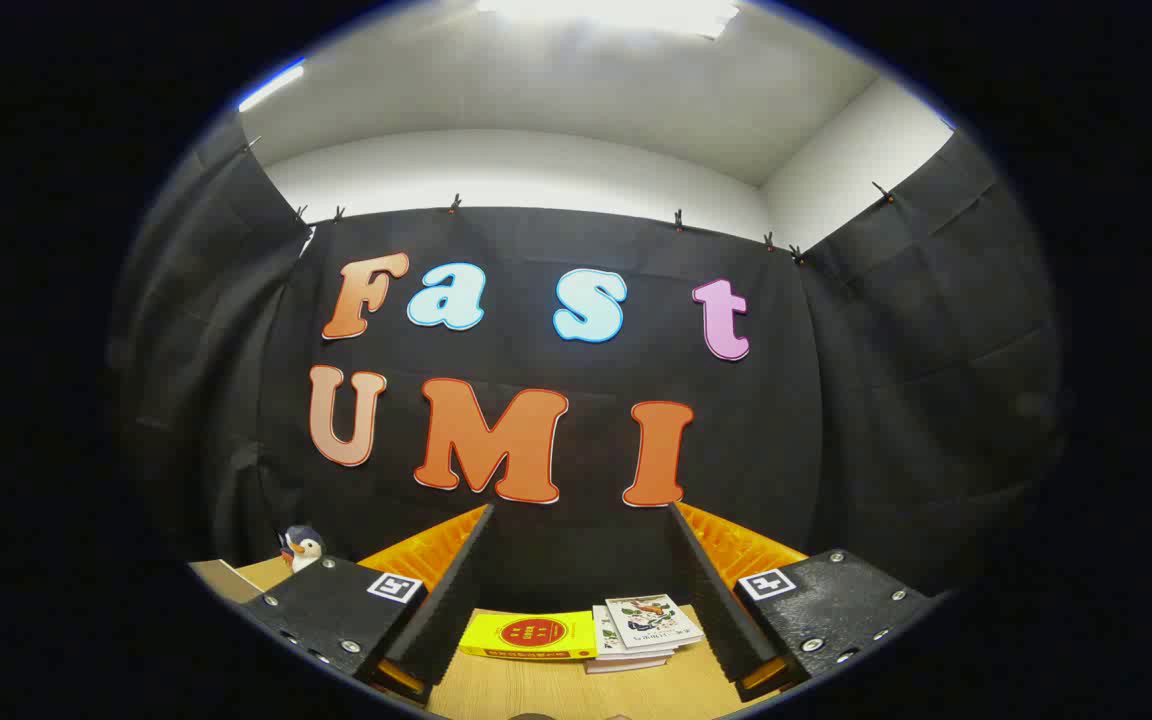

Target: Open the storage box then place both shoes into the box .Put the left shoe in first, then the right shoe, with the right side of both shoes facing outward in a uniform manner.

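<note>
Jaws stand wide on my gripper [581,520], nothing held between the fingers. Beneath them I see a light wooden tabletop [536,690], then, lying between the fingers, a flat yellow book [529,635] touching a small stack of illustrated booklets [648,628] (topmost tilted). A small penguin plush toy [302,546] sits off left. I cannot spot the storage box or the shoes from here.

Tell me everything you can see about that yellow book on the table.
The yellow book lies flat and closed on the wooden table, cover up, with a red round mark in the middle of the cover. It sits beyond the fingertips of the open gripper, in the gap between the fingers, untouched by them. Its right edge meets a small stack of books; whether they overlap is unclear.
</note>
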{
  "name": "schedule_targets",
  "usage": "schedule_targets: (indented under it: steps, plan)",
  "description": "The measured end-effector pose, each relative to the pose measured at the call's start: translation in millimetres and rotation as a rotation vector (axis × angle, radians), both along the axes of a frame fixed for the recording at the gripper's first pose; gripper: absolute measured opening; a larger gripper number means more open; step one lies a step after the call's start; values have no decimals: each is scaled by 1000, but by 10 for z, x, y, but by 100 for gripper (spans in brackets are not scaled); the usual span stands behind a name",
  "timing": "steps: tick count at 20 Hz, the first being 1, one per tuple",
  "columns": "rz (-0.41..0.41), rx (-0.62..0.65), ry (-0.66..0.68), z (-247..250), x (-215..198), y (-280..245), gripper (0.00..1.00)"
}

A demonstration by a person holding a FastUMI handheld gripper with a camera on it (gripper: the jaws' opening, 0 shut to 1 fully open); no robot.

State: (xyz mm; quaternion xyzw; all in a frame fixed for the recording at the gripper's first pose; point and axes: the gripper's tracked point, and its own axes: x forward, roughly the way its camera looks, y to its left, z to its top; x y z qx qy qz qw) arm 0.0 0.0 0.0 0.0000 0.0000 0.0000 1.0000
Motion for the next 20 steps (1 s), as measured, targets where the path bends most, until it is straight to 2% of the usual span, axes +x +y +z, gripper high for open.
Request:
schedule_targets:
  steps: [6,13,17,20]
  plan:
    - [-28,-14,-40,81,21,-62,99]
    - [-10,-21,-51,104,-2,24,99]
    - [22,-3,-27,30,-13,120,99]
    - [78,48,12,-97,-40,335,99]
